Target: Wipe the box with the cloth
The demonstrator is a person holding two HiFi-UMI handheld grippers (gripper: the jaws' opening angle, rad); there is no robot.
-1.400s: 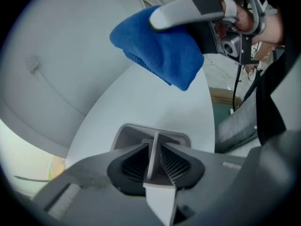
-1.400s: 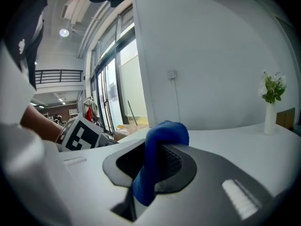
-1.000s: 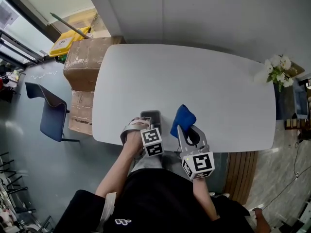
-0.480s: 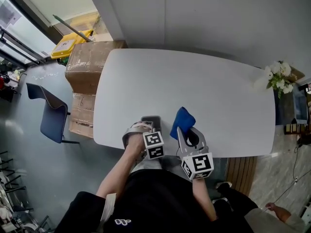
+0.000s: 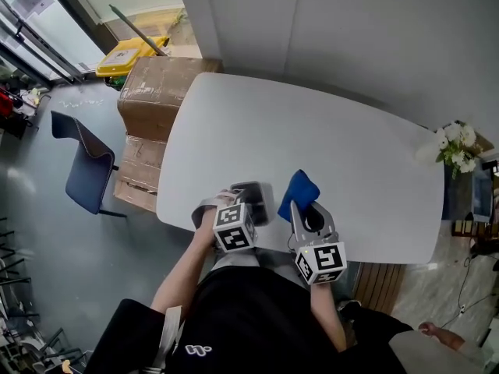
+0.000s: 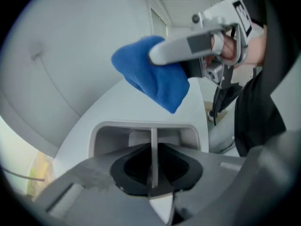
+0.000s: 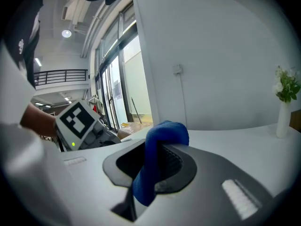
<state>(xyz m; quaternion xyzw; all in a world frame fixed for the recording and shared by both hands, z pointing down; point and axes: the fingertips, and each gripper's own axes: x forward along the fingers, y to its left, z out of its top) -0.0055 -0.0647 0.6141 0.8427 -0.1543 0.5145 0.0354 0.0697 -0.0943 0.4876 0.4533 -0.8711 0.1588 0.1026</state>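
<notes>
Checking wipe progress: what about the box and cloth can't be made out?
Head view: box partly covered by left tool; surface detail too small.
Left gripper view: box's near side hidden behind that tool's jaws.
Right gripper view: cloth, far hanging part hidden behind right tool.

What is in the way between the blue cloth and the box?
Nothing visible. The cloth, in the right gripper, hangs just beside the box, which the left gripper grips. Only bare table lies between them.
</notes>
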